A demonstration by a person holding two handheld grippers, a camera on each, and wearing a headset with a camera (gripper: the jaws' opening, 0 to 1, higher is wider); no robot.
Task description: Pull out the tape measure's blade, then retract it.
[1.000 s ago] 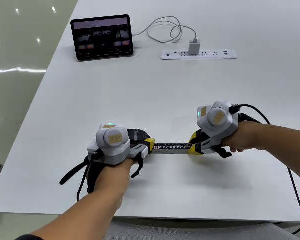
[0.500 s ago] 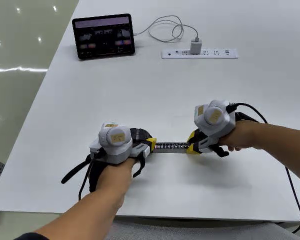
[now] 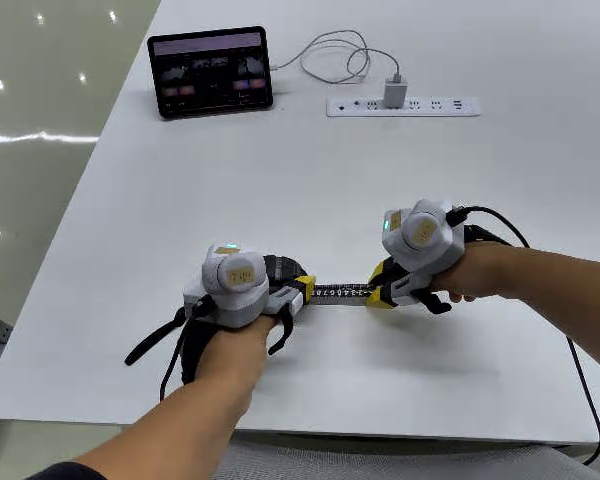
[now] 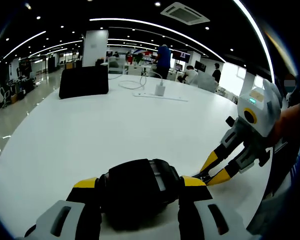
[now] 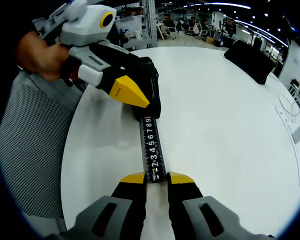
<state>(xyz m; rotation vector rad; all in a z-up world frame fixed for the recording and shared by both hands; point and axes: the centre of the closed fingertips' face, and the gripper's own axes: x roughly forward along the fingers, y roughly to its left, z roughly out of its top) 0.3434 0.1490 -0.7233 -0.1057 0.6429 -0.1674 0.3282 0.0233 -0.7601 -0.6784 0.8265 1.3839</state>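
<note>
My left tool (image 4: 139,183) clamps the tape measure (image 4: 135,200) on the surface (image 3: 330,180). My right tool (image 5: 156,178) pinches the blade (image 5: 152,145) tip, a short length out. Probably mid-pull, so next I draw steadily away from the case.

A white table (image 3: 380,180) is stretching across an open-plan office, with a dark tablet (image 3: 211,70) standing propped near its far edge and 1 charger (image 3: 393,93) sitting in a white power strip (image 3: 402,106), its cable (image 3: 325,55) looping alongside. A glossy floor (image 3: 40,150) is reflecting ceiling spots while long light strips (image 4: 140,22) are glowing overhead.
</note>
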